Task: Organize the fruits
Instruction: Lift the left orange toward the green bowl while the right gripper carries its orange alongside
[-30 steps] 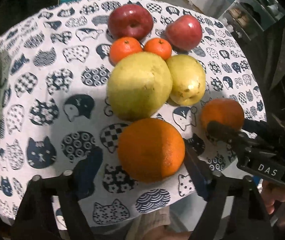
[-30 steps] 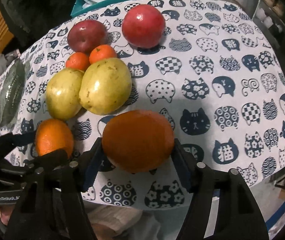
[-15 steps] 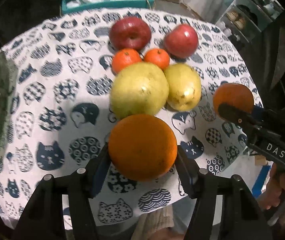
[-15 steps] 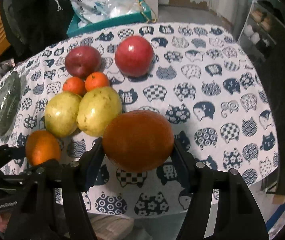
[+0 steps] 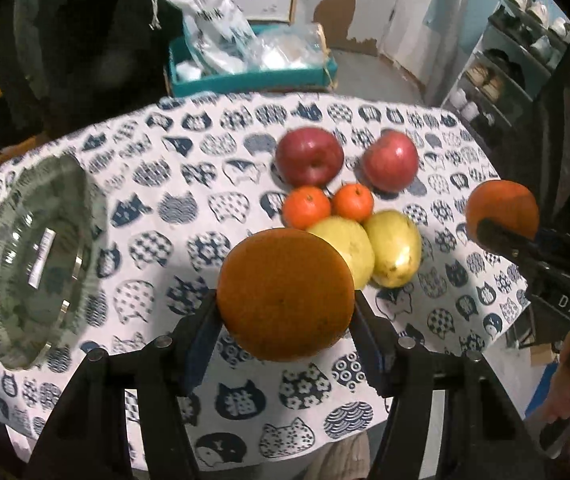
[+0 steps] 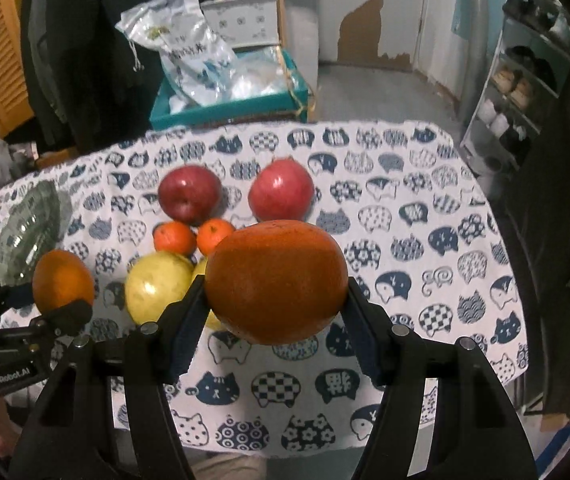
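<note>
Left wrist view: left gripper (image 5: 285, 316) clamps an orange (image 5: 285, 294) at its widest girth, lifted off the cat-print tablecloth (image 5: 189, 184); right gripper (image 6: 275, 312) is likewise closed on a second orange (image 6: 275, 286) (both airborne, near edge). Judging: round, firm, moderately heavy, waxy skin can roll, so keep pads on the equator. Readable: "DAS" on the right tool, "GenRobot.AI" on the left; glass dish (image 5: 33, 256) sits left

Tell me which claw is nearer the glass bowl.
Left. The left claw, shut on an orange, hangs just right of the glass bowl. The right claw, holding its own orange, is farther off, past the pears.
</note>
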Tool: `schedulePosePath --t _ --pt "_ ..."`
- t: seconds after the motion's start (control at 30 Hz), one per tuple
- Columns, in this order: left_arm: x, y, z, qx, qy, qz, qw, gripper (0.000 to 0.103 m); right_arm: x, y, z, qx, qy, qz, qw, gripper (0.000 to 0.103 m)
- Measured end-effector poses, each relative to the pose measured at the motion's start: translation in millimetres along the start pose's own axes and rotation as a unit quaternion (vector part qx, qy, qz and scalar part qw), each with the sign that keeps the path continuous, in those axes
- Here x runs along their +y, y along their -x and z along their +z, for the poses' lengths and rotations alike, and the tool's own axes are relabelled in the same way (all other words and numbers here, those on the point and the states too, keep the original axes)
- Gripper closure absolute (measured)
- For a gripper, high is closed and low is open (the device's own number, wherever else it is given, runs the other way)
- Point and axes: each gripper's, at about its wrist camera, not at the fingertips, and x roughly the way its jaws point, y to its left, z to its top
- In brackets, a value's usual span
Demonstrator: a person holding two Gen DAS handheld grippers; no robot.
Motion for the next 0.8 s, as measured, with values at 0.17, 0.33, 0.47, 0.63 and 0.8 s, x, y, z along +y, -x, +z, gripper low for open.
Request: schedulePosePath --t 0.17,0.33,0.47,0.63,0.8 --pt "4.9 18.8 8.7 -0.034 -0.005 0.018 0.9992 0.039 5.1 12.9 9.7 -0.025 0.006 -0.003 1.0 0.038" --pt "12.1 39.7 14.6 -0.065 0.0 0.024 0.9976 0.039 11.5 25.8 19.6 -0.047 0.013 -0.002 0.999 0.038" --pt "17.6 58.6 19.1 -0.092 -0.003 0.031 0.9953 0.039 19.3 37.0 27.4 -0.066 0.02 0.0 0.998 0.038" --pt "24.9 78.9 23.9 -0.119 -0.003 0.038 0.9922 0.039 32.4 50.9 35.8 -0.087 0.033 0.005 0.996 0.038" --pt "35.4 99.5 27.0 -0.142 0.002 0.043 0.989 0.039 46.9 61.3 42.5 -0.1 0.041 0.017 0.994 0.038"
